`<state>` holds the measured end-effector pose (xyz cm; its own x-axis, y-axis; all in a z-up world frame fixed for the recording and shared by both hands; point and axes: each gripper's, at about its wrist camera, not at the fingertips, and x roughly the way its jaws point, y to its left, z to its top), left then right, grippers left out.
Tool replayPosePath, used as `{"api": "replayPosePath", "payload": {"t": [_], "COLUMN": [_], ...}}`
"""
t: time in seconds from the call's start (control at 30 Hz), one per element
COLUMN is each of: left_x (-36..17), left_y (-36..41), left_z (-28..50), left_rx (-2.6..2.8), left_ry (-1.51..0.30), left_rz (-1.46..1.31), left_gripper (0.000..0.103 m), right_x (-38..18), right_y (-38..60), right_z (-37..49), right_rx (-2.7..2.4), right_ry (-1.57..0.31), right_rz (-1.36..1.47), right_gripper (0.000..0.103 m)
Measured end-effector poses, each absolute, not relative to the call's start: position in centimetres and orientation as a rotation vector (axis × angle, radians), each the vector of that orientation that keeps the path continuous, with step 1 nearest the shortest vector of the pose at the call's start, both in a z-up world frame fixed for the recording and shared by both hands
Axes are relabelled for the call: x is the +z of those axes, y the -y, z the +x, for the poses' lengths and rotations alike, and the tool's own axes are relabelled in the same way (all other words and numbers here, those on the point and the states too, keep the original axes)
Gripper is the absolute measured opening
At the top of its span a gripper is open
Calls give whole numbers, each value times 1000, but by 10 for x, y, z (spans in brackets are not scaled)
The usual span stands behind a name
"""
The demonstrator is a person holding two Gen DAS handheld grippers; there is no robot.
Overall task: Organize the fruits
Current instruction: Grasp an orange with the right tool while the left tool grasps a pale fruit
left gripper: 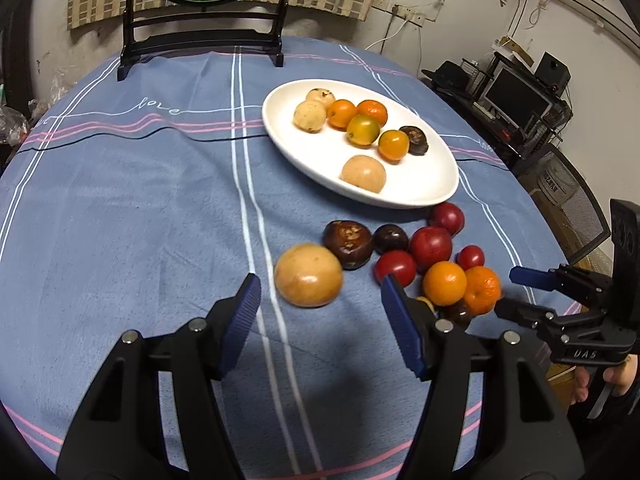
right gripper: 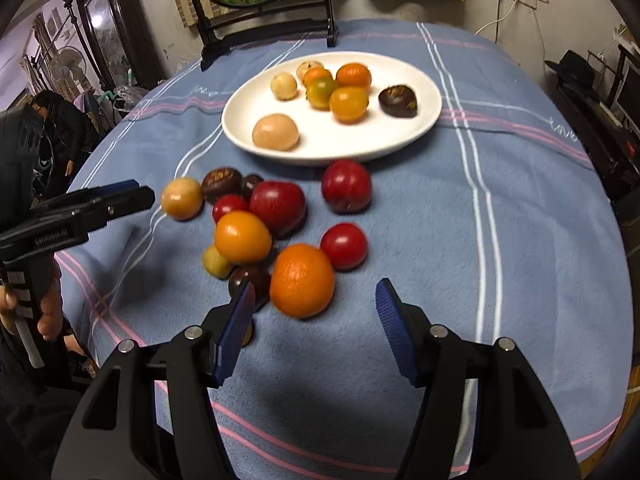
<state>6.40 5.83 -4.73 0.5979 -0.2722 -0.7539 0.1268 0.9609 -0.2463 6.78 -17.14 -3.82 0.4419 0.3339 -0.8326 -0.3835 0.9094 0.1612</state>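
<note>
A white oval plate (left gripper: 420, 184) (right gripper: 400, 136) holds several tan, orange and dark fruits. A loose pile lies in front of it on the cloth: a tan round fruit (left gripper: 308, 275) (right gripper: 182, 199), dark brown fruits (left gripper: 347, 243), red fruits (left gripper: 430, 243) (right gripper: 346, 186) and oranges (left gripper: 445, 283) (right gripper: 302, 280). My left gripper (left gripper: 320, 300) is open and empty, just short of the tan fruit. My right gripper (right gripper: 316, 300) is open and empty, with the nearest orange just ahead of its fingertips. Each gripper shows in the other view: the right (left gripper: 516, 292), the left (right gripper: 136, 194).
A blue striped cloth (left gripper: 140, 220) covers the round table. A black-framed round ornament stand (left gripper: 204, 32) (right gripper: 264, 12) stands at the far edge. Beyond the table are a desk with a monitor (left gripper: 516, 96) and a person (right gripper: 60, 128) at left.
</note>
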Motion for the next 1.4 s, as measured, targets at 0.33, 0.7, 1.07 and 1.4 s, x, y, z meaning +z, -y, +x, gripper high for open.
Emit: {"api": "replayPosePath", "payload": {"t": [0.33, 0.7, 1.07, 1.4], "left_x": [-51, -77, -70, -49], "left_y": [-59, -50, -50, -48], "left_z": [67, 92, 83, 69], "left_rx": [-242, -220, -199, -249], "left_ry": [-908, -963, -906, -883], "left_rz": [-174, -150, -141, -166], "left_gripper": [64, 61, 45, 45], "right_x": [-62, -54, -50, -44], "right_y": [171, 181, 181, 181], "right_z": [79, 72, 69, 68], "right_rx": [517, 478, 486, 478], "right_ry": [-1050, -1030, -1016, -1001], "right_rz": [42, 57, 57, 54], "right_gripper": [37, 36, 36, 36]}}
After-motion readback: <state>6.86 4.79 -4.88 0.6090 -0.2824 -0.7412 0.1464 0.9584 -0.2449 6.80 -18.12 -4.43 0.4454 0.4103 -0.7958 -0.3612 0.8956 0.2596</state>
